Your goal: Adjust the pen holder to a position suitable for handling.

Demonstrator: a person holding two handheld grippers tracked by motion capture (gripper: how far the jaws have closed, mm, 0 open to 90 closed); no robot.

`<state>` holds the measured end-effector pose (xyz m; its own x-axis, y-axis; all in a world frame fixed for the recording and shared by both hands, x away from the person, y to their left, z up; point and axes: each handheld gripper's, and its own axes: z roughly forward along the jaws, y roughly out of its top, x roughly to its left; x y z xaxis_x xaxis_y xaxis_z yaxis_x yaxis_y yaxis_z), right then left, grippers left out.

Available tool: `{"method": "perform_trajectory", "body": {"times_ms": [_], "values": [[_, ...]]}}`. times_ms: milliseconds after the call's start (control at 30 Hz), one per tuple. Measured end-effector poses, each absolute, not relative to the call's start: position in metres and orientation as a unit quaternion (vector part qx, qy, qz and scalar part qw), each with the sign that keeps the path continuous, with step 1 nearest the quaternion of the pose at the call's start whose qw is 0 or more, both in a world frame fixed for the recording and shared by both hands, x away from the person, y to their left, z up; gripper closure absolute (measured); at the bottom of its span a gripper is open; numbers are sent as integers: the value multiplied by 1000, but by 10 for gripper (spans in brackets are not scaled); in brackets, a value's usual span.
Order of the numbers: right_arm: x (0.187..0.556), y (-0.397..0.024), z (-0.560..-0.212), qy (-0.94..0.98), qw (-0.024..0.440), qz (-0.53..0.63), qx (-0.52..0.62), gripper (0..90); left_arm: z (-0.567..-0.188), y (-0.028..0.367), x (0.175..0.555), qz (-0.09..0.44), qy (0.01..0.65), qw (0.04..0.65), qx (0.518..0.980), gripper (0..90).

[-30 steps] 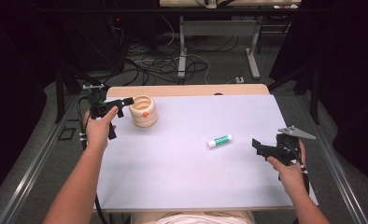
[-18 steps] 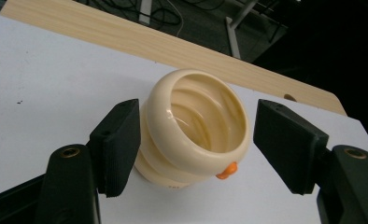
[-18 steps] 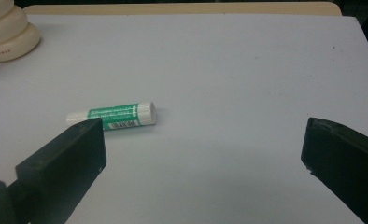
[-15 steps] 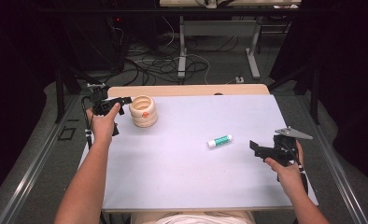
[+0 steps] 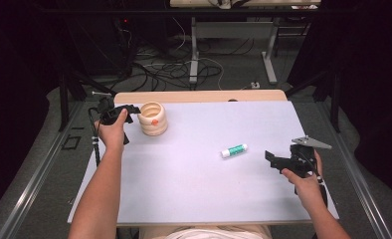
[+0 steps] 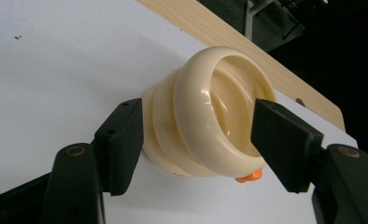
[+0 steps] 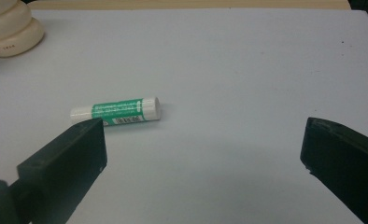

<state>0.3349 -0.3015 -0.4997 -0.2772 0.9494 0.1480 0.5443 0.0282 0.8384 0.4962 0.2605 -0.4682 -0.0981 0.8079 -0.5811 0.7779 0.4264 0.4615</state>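
From the high view, a cream ribbed plastic cup (image 5: pixel 152 118) stands at the far left of the white table (image 5: pixel 194 194), with the left gripper (image 5: pixel 130 110) just beside it. A green-and-white glue stick (image 5: pixel 234 150) lies right of centre, apart from the right gripper (image 5: pixel 269 156) near the right edge.

In the left gripper view, the jaws are spread either side of the cup (image 6: pixel 210 126), not clearly touching it.

In the right gripper view, the jaws stand wide apart, the glue stick (image 7: pixel 116 112) lying beyond them to the left.
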Motion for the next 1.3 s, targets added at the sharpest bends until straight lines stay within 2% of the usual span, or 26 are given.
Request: {"method": "perform_trajectory", "body": {"times_ms": [300,933,1300], "values": [[334,-301,-500,674,233,428,556,7,-477,256,504,0,753,405,519,385],[334,-301,-499,675,236,428,552,12,-493,248,514,-60,770,409,487,527],[335,-302,-500,676,241,429,549,13,-495,247,514,-62,779,409,471,566]]}}
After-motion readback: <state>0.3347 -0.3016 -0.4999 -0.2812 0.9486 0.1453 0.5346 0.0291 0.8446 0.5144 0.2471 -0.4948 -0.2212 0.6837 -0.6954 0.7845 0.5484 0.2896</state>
